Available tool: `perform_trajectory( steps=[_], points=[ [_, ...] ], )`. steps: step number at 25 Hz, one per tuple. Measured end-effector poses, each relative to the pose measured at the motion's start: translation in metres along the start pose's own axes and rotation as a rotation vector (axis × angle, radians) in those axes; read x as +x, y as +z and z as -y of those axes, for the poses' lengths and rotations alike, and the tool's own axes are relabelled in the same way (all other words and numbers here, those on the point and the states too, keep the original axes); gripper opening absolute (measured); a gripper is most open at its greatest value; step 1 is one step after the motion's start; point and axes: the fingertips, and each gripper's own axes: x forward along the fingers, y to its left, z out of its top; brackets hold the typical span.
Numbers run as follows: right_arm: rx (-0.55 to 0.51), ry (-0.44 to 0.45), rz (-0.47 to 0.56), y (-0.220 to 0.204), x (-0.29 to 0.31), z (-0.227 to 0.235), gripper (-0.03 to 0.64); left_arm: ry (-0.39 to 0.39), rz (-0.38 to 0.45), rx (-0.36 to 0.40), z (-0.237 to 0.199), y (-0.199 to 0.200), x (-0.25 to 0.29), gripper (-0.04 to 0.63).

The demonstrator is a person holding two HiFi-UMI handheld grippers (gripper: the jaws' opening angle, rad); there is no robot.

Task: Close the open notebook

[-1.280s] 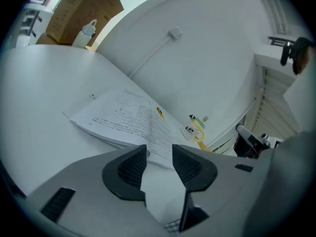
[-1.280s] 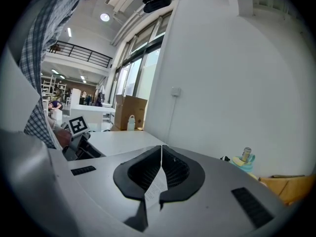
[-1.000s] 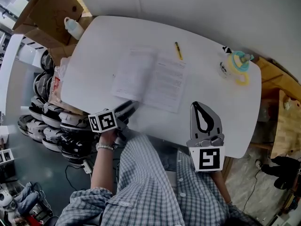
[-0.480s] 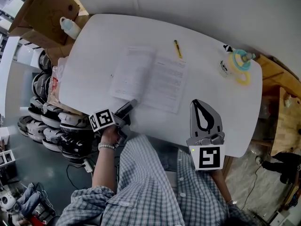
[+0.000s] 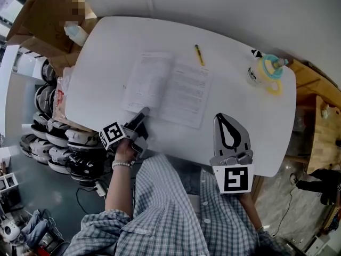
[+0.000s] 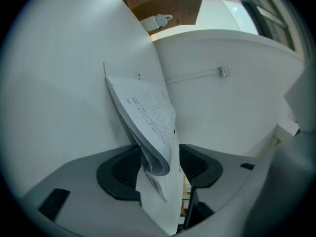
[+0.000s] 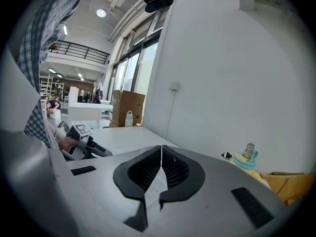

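The open notebook point(image 5: 168, 89) lies flat in the middle of the white table point(image 5: 250, 116), printed pages up. My left gripper point(image 5: 143, 113) is at its near left corner. In the left gripper view a curled bunch of pages point(image 6: 148, 117) rises between the open jaws of the left gripper point(image 6: 159, 164), and the pads stand clear of the paper on both sides. My right gripper point(image 5: 223, 118) rests over the table's near edge, apart from the notebook. Seen in its own view, the right gripper point(image 7: 161, 147) has its jaws together, with a small printed paper slip point(image 7: 154, 186) pinched between them.
A yellow pen point(image 5: 199, 55) lies beyond the notebook. A teal and yellow bottle point(image 5: 269, 71) stands at the far right corner. Left of the table are a cardboard box point(image 5: 48, 20), a white jug point(image 5: 74, 33) and stacked helmets point(image 5: 64, 137). A wall runs behind the table.
My left gripper has rolled and moved in to the notebook's near left corner, and the pages now sit between its jaws. The right gripper has stayed put.
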Motion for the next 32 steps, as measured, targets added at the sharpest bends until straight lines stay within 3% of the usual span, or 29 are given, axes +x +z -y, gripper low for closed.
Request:
perform_trajectory(
  steps=[2, 5, 9, 13, 25, 32],
  points=[
    [0.009, -0.002, -0.016, -0.003, -0.001, 0.001, 0.023, 0.011, 0.011, -0.016, -0.003, 0.001, 0.0, 0.236],
    [0.001, -0.001, -0.014, -0.004, -0.001, 0.002, 0.023, 0.031, 0.028, -0.02, -0.009, 0.001, 0.0, 0.145],
    [-0.006, 0.003, -0.014, -0.005, -0.003, 0.001, 0.023, 0.005, 0.084, -0.048, -0.009, 0.004, -0.002, 0.082],
    [-0.001, 0.004, -0.015, -0.006, -0.005, 0.0, 0.023, 0.01, 0.113, 0.003, -0.004, 0.005, -0.003, 0.048],
    [-0.014, -0.002, 0.004, -0.001, -0.015, -0.003, 0.023, 0.128, 0.035, 0.313, 0.022, -0.007, 0.0, 0.032],
    [-0.023, -0.007, 0.007, -0.001, -0.021, -0.004, 0.023, 0.226, -0.107, 0.585, 0.031, -0.026, 0.006, 0.025]
  ],
)
